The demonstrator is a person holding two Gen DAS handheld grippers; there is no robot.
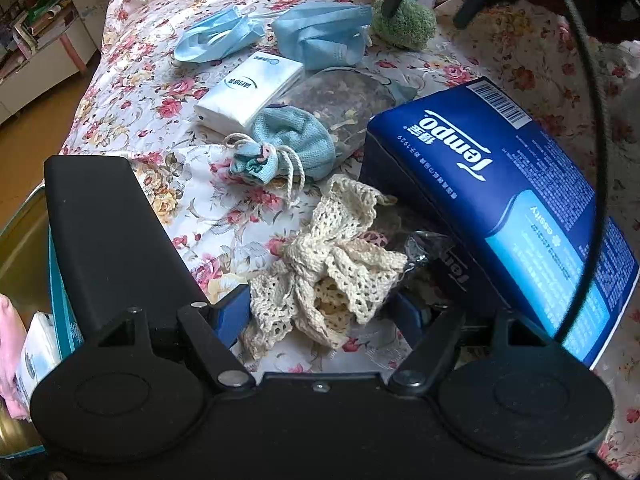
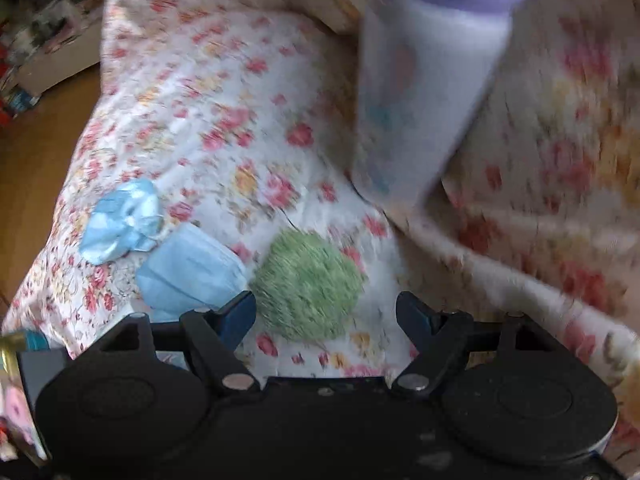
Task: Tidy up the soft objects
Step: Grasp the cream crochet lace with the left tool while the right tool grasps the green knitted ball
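Risk of snagging applies as my left gripper (image 1: 320, 312), jaws wide, straddles the cream crochet piece (image 1: 328, 276) at lower centre, while my right gripper (image 2: 326, 316), also wide and empty, approaches the green pom-pom (image 2: 306, 286) amid motion blur.

Daylit, fisheye-bent edges; right wrist view motion-blurred.

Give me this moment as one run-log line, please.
left gripper: open, around cream lace cloth | right gripper: open, at green pom-pom | nothing held
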